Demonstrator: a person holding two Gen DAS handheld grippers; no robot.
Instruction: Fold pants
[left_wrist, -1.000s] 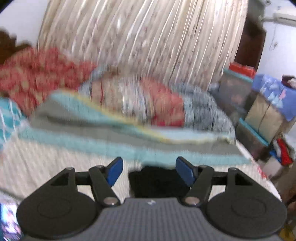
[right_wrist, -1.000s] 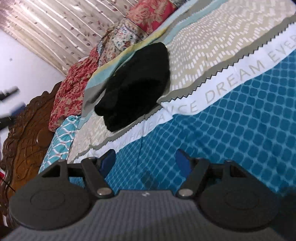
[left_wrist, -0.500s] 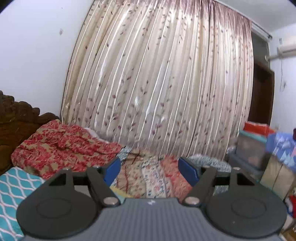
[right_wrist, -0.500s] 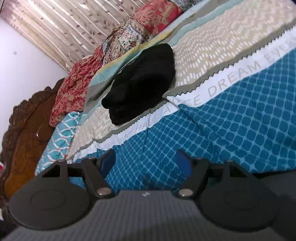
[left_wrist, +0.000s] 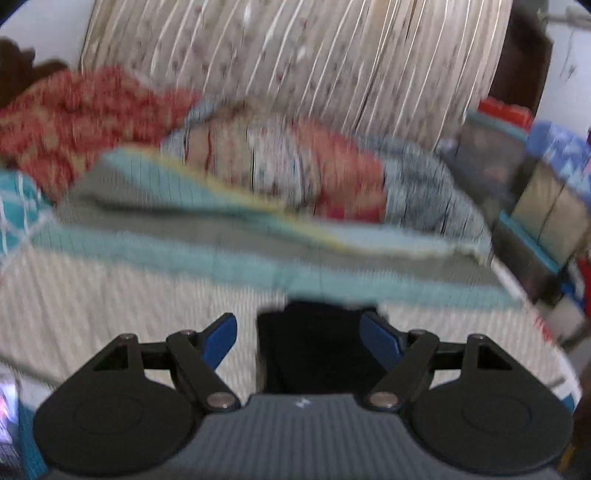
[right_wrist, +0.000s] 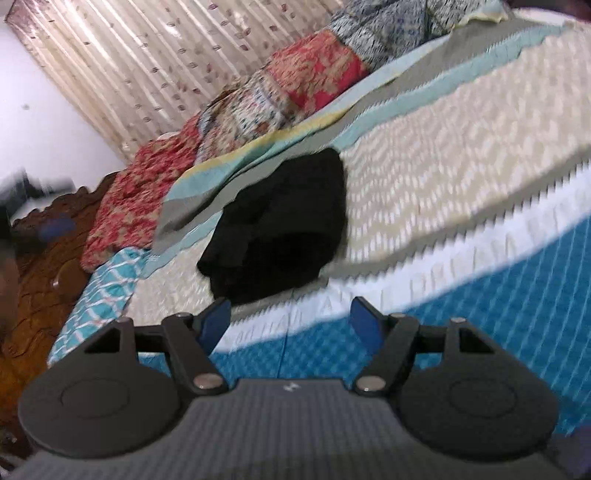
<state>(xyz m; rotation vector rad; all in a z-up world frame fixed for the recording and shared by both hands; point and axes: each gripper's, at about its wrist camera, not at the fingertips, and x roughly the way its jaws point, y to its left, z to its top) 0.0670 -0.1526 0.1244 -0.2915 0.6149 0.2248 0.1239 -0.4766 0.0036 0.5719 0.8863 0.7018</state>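
The black pants (right_wrist: 280, 229) lie bunched in a folded heap on the bed's beige zigzag cover (right_wrist: 461, 155). In the left wrist view, which is blurred, the pants (left_wrist: 314, 350) sit low in the frame just beyond and between the blue fingertips. My left gripper (left_wrist: 301, 339) is open over them. Its right pad is near the cloth's edge and its left pad stands apart from it. My right gripper (right_wrist: 291, 321) is open and empty. It hovers over the white lettered band of the cover, just short of the pants' near edge.
Rolled floral and red quilts (right_wrist: 295, 85) line the far side of the bed under a patterned curtain (left_wrist: 295, 55). A carved wooden headboard (right_wrist: 33, 280) stands at the left. Stacked boxes and bags (left_wrist: 546, 192) stand beside the bed at the right.
The left view swung up to the curtain, then dropped back onto the pants, and its jaws stand wider than a second ago. The right gripper drew nearer the pants, still open.
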